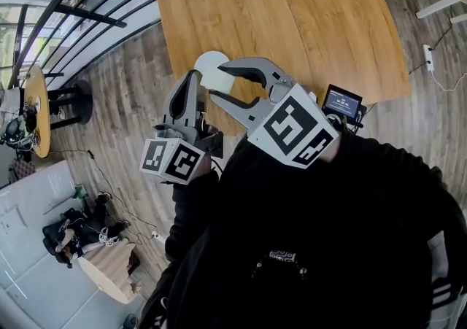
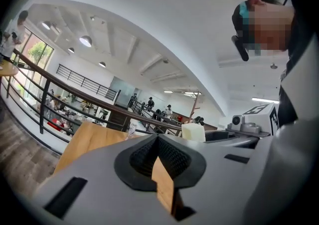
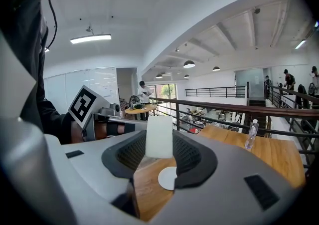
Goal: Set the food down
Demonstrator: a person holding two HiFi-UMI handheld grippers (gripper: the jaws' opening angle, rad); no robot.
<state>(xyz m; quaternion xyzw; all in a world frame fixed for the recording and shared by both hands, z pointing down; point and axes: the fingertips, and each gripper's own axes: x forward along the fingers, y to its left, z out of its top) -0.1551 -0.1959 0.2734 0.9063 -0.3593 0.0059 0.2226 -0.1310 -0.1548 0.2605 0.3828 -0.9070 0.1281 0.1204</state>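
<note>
Right tool (image 3: 159,141): we read its 2 jaws as clamped on the white food block (image 3: 159,136), 1 pad on each side, block upright between them. In the head view the block sits over the near corner of the wooden table (image 1: 292,21), held clear of the surface.

Below the block, in the gap between the jaws, we see 1 small white disc (image 3: 168,178) against the wood; we cannot tell what it is.

Left tool (image 2: 158,141): jaws drawn together at the tips, with nothing between them, only a sliver of table showing through lower down. It is just beside the right tool, on its left.

1 clear bottle (image 3: 250,134) stands farther off on the table.
</note>
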